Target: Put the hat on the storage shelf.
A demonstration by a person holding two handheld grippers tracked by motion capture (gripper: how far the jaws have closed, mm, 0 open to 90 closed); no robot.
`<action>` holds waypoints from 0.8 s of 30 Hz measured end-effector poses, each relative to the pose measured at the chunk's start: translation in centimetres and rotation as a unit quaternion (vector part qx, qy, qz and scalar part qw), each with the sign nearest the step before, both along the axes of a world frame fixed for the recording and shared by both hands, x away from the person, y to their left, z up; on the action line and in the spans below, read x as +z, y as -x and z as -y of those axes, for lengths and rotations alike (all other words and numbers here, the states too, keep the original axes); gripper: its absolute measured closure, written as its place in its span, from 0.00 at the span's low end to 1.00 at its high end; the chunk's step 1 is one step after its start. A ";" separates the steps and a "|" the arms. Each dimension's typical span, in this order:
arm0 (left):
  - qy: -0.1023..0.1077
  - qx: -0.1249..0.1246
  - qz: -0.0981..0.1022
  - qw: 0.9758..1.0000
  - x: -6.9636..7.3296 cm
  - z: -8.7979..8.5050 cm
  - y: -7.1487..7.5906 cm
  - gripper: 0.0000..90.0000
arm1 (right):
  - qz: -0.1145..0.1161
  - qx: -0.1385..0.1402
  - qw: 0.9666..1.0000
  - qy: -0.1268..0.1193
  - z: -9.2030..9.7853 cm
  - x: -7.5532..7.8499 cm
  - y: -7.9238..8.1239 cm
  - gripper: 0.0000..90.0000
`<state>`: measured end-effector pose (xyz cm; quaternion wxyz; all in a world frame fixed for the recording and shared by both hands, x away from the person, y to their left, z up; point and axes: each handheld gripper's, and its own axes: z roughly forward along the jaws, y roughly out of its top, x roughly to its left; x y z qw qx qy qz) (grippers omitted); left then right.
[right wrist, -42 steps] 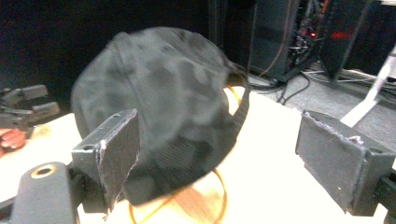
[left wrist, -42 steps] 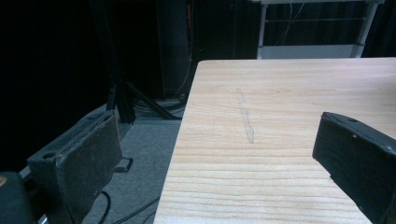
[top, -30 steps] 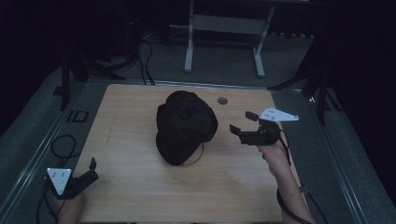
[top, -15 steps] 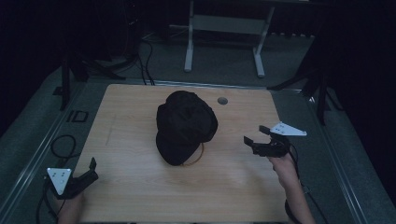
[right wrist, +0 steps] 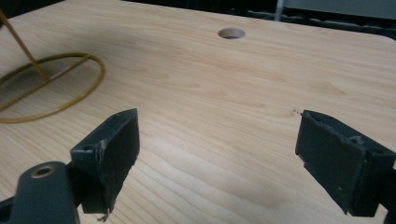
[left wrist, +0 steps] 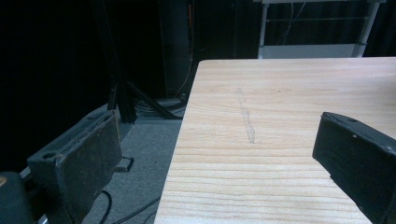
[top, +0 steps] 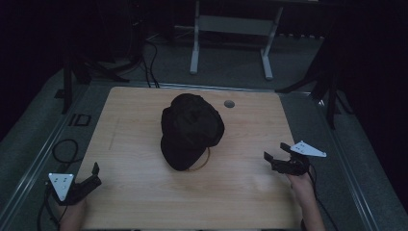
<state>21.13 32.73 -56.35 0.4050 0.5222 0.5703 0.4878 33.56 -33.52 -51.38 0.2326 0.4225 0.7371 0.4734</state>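
Note:
A black cap (top: 191, 129) hangs over a gold wire stand in the middle of the wooden table (top: 134, 110). The stand's ring base (top: 206, 162) peeks out under the cap and lies at the left of the right gripper view (right wrist: 46, 88). My right gripper (top: 275, 150) hovers near the table's right side, well apart from the cap, open and holding nothing (right wrist: 217, 126). At the near left corner my left gripper (top: 96, 174) is open too, and its jaws (left wrist: 219, 126) straddle the table's left edge.
A round cable hole (top: 229, 103) sits in the tabletop behind the cap, also visible from the right gripper (right wrist: 232, 33). A faint streak (left wrist: 245, 114) marks the wood ahead of the left gripper. Cables and a white desk frame (top: 231, 24) lie on the floor beyond.
My right gripper has pulled back from beside the cap toward the near right part of the table, still open. The left gripper and the cap have not moved.

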 end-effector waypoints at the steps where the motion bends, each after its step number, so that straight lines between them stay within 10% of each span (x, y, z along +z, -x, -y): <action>1: 0.000 0.000 0.000 1.000 0.0 0.0 0.0 0.02 | 0.000 0.000 1.000 0.000 0.0 0.0 0.0 0.15; 24: 0.000 -0.001 0.001 1.000 0.0 0.0 0.0 0.02 | 0.002 -0.120 0.993 -0.003 4.3 -2.9 3.5 0.15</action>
